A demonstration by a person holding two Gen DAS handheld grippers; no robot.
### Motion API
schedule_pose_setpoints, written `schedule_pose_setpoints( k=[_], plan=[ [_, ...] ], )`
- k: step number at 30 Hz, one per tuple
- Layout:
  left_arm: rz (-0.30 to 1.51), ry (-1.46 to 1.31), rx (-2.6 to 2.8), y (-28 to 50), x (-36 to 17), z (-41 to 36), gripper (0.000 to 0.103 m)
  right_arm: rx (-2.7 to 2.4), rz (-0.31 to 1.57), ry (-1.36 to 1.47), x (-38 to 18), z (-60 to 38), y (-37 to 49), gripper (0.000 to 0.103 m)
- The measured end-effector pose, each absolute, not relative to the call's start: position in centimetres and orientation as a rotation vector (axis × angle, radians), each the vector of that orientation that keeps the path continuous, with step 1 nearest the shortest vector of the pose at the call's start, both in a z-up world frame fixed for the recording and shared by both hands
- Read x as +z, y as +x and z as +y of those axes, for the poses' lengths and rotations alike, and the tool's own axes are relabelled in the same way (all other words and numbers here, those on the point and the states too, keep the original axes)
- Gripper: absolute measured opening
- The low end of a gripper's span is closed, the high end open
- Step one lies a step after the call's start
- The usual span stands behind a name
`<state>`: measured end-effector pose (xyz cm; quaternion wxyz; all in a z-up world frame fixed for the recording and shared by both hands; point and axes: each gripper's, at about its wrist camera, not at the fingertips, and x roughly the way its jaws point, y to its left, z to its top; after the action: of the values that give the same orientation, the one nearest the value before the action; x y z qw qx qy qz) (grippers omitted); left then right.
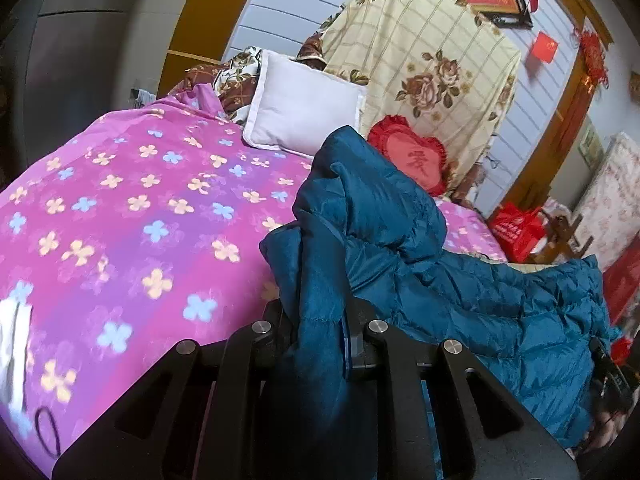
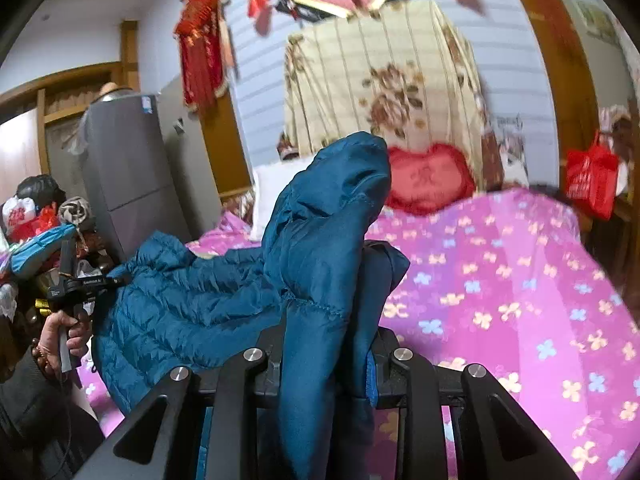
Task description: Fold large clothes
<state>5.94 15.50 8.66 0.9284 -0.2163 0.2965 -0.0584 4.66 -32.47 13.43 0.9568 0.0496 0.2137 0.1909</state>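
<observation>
Left wrist view: left gripper [image 1: 320, 336] jaws clamped on teal quilted puffer jacket [image 1: 460, 280], at six o'clock.
Right gripper [image 2: 332, 356]: pinching the same jacket.
Why: lifted off the pink flowered bedspread [image 1: 120, 200], likely to spread it.

Counts on the bed
One blue jacket [image 1: 420, 264], one white pillow [image 1: 304, 112], one red heart cushion [image 1: 412, 156] are lying there.

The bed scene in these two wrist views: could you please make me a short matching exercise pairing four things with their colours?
Things:
1. quilted jacket
2. heart cushion
3. pillow
4. bedspread

Colours:
a. pink with small flowers
b. white
c. teal blue
d. red

Pairs: 1-c, 2-d, 3-b, 4-a
</observation>
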Motion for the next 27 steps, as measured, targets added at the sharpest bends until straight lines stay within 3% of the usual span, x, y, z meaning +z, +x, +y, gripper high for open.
schedule_pose_setpoints(
  k=[7, 10, 13, 16, 18, 20, 25, 27],
  plan=[
    [0.666, -0.433, -0.157, 2.5, 6.8, 15.5, 0.014, 0.402, 0.463, 0.087, 12.4, -33.8, 2.2, 0.026],
    [0.722, -0.404, -0.171, 3.7, 4.4, 14.6, 0.015, 0.383, 0.534, 0.116, 10.1, -35.0, 3.3, 0.026],
    [0.797, -0.35, -0.101, 5.3, 1.9, 14.0, 0.022, 0.355, 0.679, 0.216, 6.1, -36.9, 6.0, 0.031],
    [0.85, -0.389, -0.058, 6.1, 0.9, 14.6, 0.033, 0.32, 0.822, 0.367, 3.5, -39.1, 7.9, 0.042],
    [0.838, -0.401, -0.056, 5.7, 1.2, 15.2, 0.04, 0.293, 0.82, 0.5, 3.3, -41.2, 7.6, 0.057],
    [0.793, -0.398, -0.031, 4.7, 2.2, 16.1, 0.063, 0.248, 0.761, 0.572, 4.3, -42.5, 6.2, 0.065],
    [0.739, -0.336, 0.018, 0.7, 5.5, 16.8, 0.068, 0.153, 0.652, 0.497, 9.6, -39.9, 0.3, 0.07],
    [0.719, -0.265, -0.03, -1.8, 7.1, 15.5, 0.073, 0.14, 0.635, 0.401, 11.4, -36.4, -3.1, 0.089]
  ],
)
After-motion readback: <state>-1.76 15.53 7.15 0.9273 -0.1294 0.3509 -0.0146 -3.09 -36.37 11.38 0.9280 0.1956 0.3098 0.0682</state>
